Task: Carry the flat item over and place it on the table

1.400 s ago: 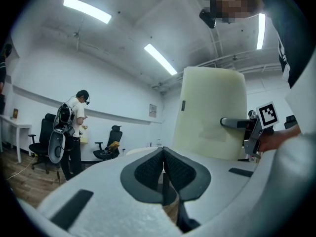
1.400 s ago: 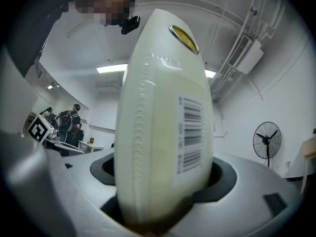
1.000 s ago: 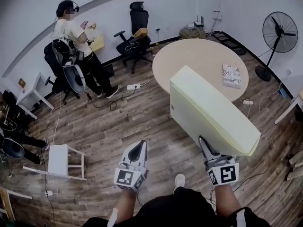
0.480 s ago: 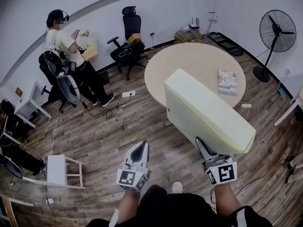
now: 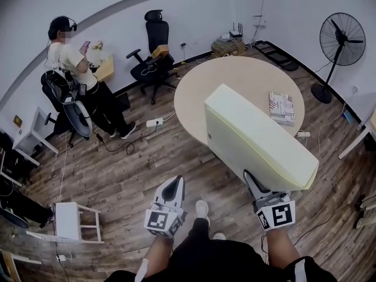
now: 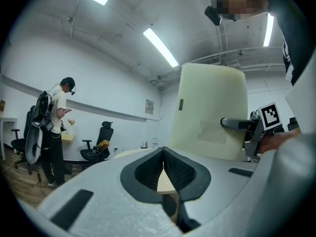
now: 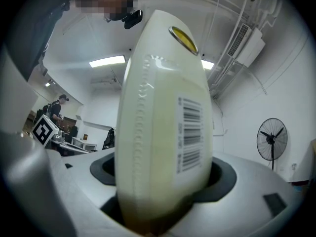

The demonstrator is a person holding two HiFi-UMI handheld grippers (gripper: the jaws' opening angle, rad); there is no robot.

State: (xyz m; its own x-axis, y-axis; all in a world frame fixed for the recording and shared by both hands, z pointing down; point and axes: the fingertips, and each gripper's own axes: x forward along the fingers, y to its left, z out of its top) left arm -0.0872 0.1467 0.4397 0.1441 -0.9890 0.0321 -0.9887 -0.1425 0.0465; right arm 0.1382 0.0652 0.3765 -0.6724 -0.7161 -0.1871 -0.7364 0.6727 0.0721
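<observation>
A: Status, quick; is the flat item down yet?

B: No; the pale foam cushion (image 5: 258,137) is in the air, on edge; its near end is wedged in the right tongs (image 5: 257,190), the rest runs forward and up away from them; pickup done, carry under way, by my read.

A: Grip?

B: Right tongs spread wide, both jaws pressed on the cushion's thick edge; left tongs (image 5: 172,184) pinched together with nothing in them, off to the left of the cushion and clear of it.

A: Target?

B: Round tabletop (image 5: 235,78) lies ahead of both tongs; in the head view the cushion's far end overlaps its near rim; can't tell whether it hangs over the rim or stops short; not resting on it, I'd say.

A: What's left?

B: Close the gap, lay it flat on bare tabletop, let go; a book (image 5: 283,107) sits ahead and right of the right tongs, so the left part looks like the free spot.

A: Any text?

B: Barcode label (image 7: 190,132) on the cushion's edge just above the right tongs; bars clear, digits too blurred; round yellow sticker (image 7: 182,37) further up the same edge, nothing legible; small dark tag (image 6: 181,104) on the broad face in the left gripper view, unreadable; book cover has print, too small to read.
</observation>
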